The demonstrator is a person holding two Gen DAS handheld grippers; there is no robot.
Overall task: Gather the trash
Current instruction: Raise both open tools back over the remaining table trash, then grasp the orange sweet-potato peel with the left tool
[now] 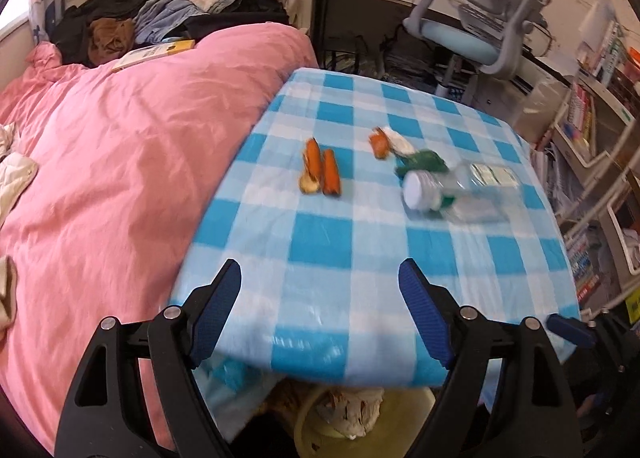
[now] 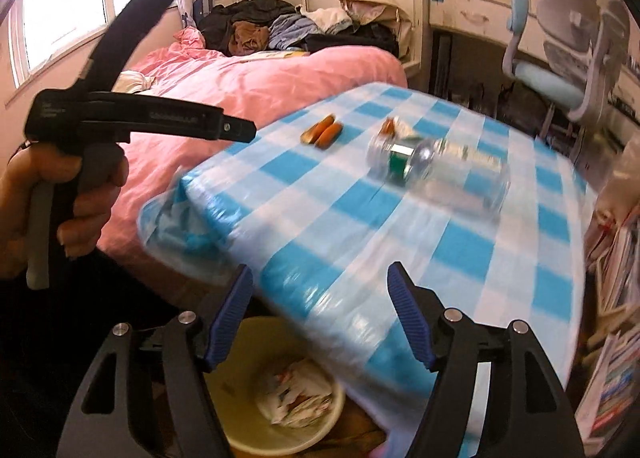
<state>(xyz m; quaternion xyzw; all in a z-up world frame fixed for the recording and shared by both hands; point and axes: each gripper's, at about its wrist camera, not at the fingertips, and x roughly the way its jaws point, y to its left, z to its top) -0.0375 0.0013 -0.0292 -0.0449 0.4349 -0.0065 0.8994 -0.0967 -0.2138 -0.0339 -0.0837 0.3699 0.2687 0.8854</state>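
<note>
- Two grippers, several scraps: the table (image 1: 280, 242), under a blue-and-white checked cloth, stands against the pink-quilted bed (image 1: 120, 145) and carries the remaining trash on its far half.
- Waste bin (image 2: 240, 410): a pale yellow bucket on the floor under the near table edge, already holding crumpled paper; placed, by judgement, so that items can be dropped straight down from the tabletop.
- Left gripper (image 1: 320, 310) and right gripper (image 2: 320, 314): both hover over the near table edge, fingers spread wide with nothing between them, apparently readied for a pick.
- Plastic bottle (image 1: 460, 193): clear, lying on its side right of centre; long axis runs toward the far right, white cap end toward the camera in the left wrist view. Motion blur obscures detail.
- Carrot pieces (image 1: 322, 171): two side by side, long axes pointing away from the grippers; a third orange scrap (image 1: 378, 143) lies near white and green wrappers (image 1: 416, 157) just behind the bottle.
</note>
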